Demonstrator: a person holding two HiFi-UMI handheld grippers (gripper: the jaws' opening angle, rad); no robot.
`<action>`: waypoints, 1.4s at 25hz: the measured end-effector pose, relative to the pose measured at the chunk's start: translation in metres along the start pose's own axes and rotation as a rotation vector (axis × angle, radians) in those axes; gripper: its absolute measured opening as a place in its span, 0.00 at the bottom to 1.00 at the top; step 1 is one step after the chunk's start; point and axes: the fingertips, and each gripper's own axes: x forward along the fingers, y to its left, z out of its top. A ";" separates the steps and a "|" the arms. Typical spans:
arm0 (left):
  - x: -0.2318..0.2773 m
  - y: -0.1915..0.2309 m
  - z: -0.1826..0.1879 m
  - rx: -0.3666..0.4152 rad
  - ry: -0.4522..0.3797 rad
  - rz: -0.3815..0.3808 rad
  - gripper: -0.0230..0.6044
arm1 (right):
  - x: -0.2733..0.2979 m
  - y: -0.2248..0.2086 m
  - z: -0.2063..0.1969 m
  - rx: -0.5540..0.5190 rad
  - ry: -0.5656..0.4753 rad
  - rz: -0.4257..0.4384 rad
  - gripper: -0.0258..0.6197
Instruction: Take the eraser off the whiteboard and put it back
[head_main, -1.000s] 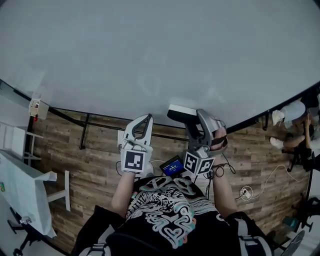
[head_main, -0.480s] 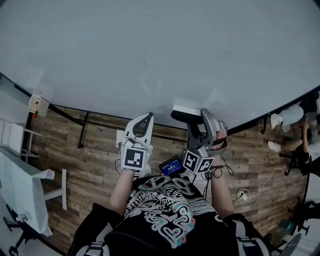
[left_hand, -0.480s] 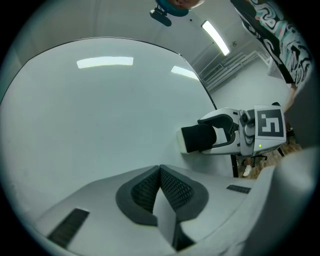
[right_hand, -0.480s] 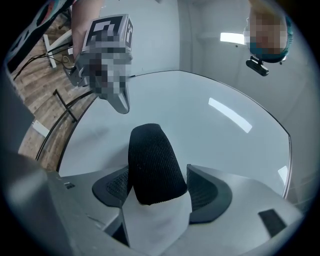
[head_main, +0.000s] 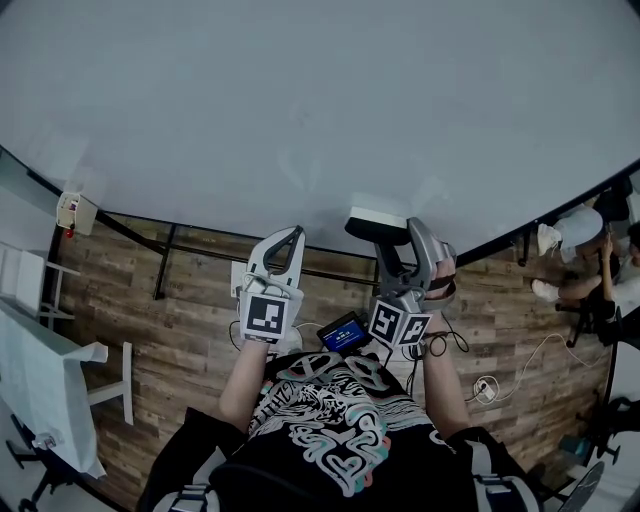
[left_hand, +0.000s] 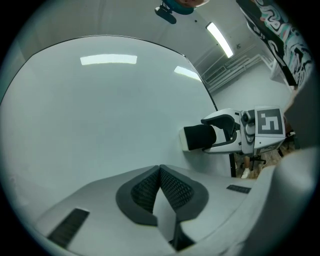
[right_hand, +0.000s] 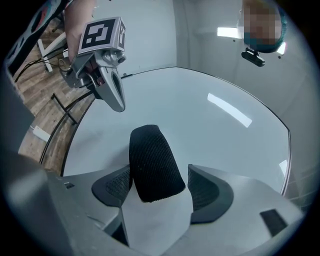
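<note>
The eraser (head_main: 375, 225), a white block with a black felt top, sits flat against the whiteboard (head_main: 300, 100) near its lower edge. My right gripper (head_main: 393, 238) reaches level to it, one jaw on each side. In the right gripper view the black eraser (right_hand: 154, 162) lies against the left pad, and a gap shows at the right pad, so my right gripper (right_hand: 160, 186) is open. The left gripper view shows the eraser (left_hand: 200, 136) between those jaws. My left gripper (head_main: 283, 250) hovers beside it, facing the board, shut and empty (left_hand: 160, 184).
The whiteboard's dark frame and legs (head_main: 170, 262) stand on a wooden floor. A white table (head_main: 45, 380) is at the left. Cables and a power strip (head_main: 490, 385) lie at the right, near a seated person (head_main: 590, 260). A small blue-screened device (head_main: 345, 332) hangs at my chest.
</note>
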 end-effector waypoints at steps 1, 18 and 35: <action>-0.001 0.001 0.000 -0.003 0.000 -0.002 0.06 | 0.000 0.000 0.000 0.010 0.007 0.001 0.57; -0.018 -0.002 -0.002 -0.029 -0.023 -0.066 0.06 | -0.048 0.024 0.001 0.842 0.152 -0.010 0.55; -0.053 -0.035 -0.009 -0.250 -0.103 -0.248 0.05 | -0.102 0.035 -0.002 1.149 0.151 -0.051 0.09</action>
